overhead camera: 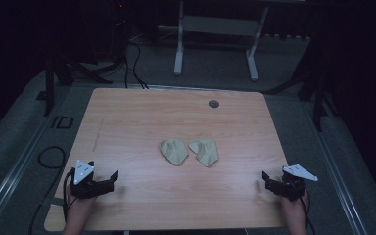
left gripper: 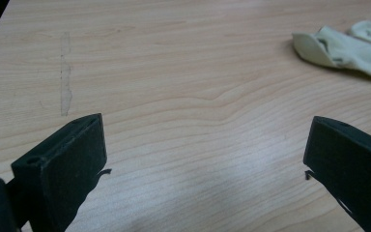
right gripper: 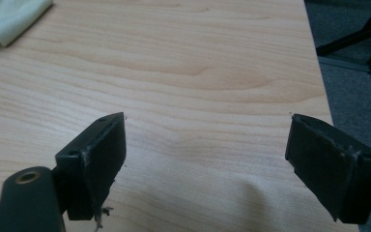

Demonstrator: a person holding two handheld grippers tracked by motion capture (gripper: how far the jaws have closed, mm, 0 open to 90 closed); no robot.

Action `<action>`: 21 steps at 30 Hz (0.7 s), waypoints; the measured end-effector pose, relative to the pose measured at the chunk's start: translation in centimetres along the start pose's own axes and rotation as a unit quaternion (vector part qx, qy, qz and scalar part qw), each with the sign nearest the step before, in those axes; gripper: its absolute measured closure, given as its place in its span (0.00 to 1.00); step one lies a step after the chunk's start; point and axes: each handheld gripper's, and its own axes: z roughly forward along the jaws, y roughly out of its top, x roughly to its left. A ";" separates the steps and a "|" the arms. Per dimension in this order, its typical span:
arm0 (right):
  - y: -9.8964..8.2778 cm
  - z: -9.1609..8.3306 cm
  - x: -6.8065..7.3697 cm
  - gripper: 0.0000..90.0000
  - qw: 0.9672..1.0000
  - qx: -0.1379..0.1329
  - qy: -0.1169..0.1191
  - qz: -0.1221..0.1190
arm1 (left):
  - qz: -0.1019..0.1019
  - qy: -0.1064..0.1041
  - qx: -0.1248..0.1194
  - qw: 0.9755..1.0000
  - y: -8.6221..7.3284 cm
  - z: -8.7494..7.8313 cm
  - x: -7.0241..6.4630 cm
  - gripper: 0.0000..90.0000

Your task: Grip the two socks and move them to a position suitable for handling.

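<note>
**Both grippers released, socks not yet engaged**

The left gripper (overhead camera: 108, 180) and right gripper (overhead camera: 270, 181) rest at the near corners of the table (overhead camera: 127, 112), jaws spread wide, nothing between them. Recommended approach: bring each gripper inward and low, then pinch a single edge of fabric. The left sock (overhead camera: 174, 151) and right sock (overhead camera: 204, 151) lie mid-table, just beside each other. Both are beige, limp, folded and slightly rumpled.
</note>
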 end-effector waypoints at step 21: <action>2.4 1.3 2.6 0.16 0.996 0.057 0.071 0.004 | 0.005 -0.008 -0.011 1.000 0.4 0.0 -0.7 0.02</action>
